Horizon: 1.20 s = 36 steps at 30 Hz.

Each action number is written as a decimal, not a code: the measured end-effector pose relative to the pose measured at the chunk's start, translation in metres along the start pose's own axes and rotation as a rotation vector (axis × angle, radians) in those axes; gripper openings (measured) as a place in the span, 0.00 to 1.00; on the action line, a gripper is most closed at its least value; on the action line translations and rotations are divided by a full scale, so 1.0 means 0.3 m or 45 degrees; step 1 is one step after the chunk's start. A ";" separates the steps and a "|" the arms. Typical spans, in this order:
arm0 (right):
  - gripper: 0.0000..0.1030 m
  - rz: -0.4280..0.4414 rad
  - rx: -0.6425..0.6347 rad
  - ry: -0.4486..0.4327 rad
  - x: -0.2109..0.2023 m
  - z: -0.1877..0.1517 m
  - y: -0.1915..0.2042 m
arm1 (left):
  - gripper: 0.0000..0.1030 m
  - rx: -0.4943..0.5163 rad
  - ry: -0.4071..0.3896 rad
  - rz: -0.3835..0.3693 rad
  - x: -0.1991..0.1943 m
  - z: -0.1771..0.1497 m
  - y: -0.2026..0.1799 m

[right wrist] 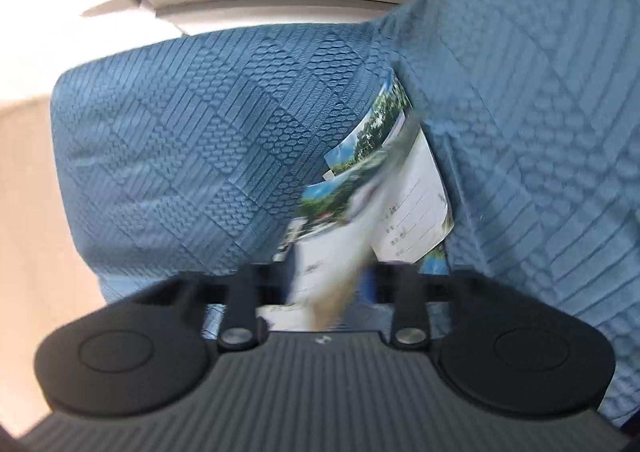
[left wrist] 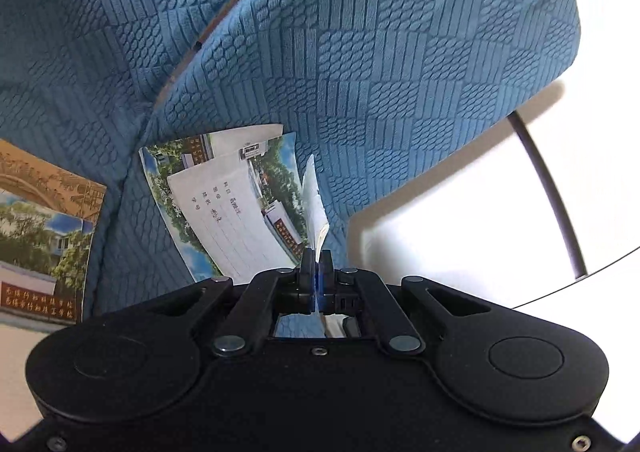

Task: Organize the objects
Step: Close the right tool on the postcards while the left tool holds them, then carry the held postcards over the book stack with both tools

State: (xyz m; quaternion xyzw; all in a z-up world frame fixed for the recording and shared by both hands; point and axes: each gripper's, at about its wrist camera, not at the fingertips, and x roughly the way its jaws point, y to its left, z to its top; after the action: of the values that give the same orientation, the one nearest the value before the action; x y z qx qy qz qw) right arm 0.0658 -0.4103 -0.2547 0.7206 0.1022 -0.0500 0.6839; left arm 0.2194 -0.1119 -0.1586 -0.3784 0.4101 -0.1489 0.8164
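Thin booklet [left wrist: 316, 208] pinched edge-on in left gripper [left wrist: 317, 266], jaws fully closed on its lower edge, centre of left view, standing up in front of blue sofa cushion [left wrist: 400, 64]. Second booklet [left wrist: 228, 208] with white name label leaning in the cushion crease, just left of the held one; a third sheet or cover seems to sit behind it, cannot tell if separate. Another booklet [left wrist: 44, 236], brown-topped cover, lying at far left edge, well apart.

In right view, right gripper [right wrist: 328, 280] nearly closed around a blurred booklet [right wrist: 320, 260] at lower centre; fingers hidden by blur, so real grip not confirmed.

Risks: flimsy paper gripped at one edge only, likely to flop, bend or slide out. Right-hand grab may have caught only a cover or a few pages, tearing or fanning open. Leaning booklets could slide down the crease if bumped.

Count: booklets, at least four; grippers, two; cushions, two visible.
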 end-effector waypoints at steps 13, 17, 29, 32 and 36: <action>0.10 0.031 -0.325 0.091 -0.071 -0.046 0.252 | 0.01 -0.037 -0.072 -0.117 -0.270 -0.020 0.006; 0.10 0.026 -0.409 0.153 -0.092 -0.085 0.308 | 0.01 -0.041 -0.111 -0.118 -0.365 -0.049 0.031; 0.10 -0.034 -0.601 0.295 -0.113 -0.214 0.404 | 0.02 -0.061 -0.207 -0.155 -0.549 -0.101 0.121; 0.10 -0.055 -0.635 0.324 -0.105 -0.242 0.412 | 0.02 -0.062 -0.223 -0.161 -0.582 -0.101 0.145; 0.10 -0.066 -0.674 0.356 -0.087 -0.280 0.429 | 0.02 -0.086 -0.244 -0.163 -0.626 -0.093 0.184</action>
State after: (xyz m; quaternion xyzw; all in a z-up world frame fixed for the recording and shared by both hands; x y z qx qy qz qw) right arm 0.0624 -0.3342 -0.1188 0.5144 0.2233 0.0604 0.8257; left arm 0.0775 0.0151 -0.1054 -0.4435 0.3100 -0.1498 0.8275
